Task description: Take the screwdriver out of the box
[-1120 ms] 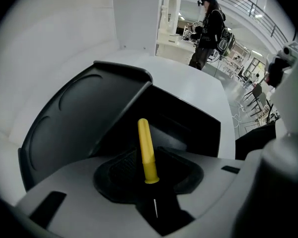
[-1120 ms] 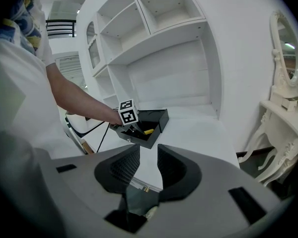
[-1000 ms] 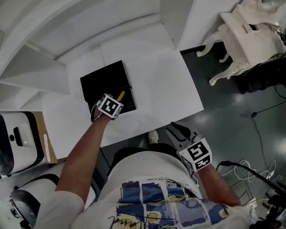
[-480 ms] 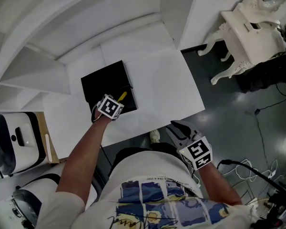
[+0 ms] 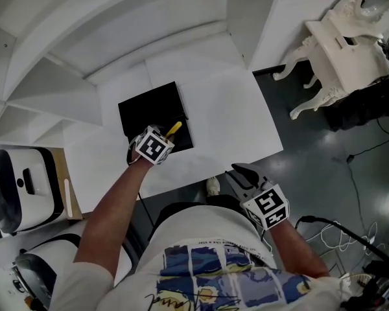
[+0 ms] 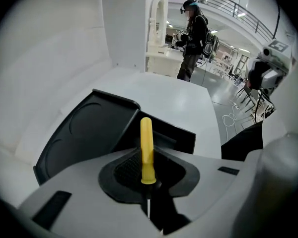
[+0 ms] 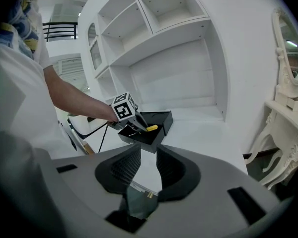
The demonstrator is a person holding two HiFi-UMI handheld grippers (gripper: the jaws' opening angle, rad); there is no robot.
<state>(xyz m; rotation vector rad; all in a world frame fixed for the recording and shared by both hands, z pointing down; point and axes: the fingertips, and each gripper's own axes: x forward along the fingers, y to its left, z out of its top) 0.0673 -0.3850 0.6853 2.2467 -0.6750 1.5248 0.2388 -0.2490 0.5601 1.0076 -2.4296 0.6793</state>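
screwdriver (image 6: 146, 150) is gripped by its yellow handle in the left gripper (image 5: 170, 135), over the open black box (image 5: 146, 105) at far left; carrying it clear is judged still undone. right gripper (image 7: 144, 170), held near, is closing with nothing between its jaws.

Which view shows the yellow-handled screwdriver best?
The left gripper view: the yellow-handled screwdriver stands at the centre, clamped in the left tool. The head view and right gripper view show only its small yellow handle over the black box.
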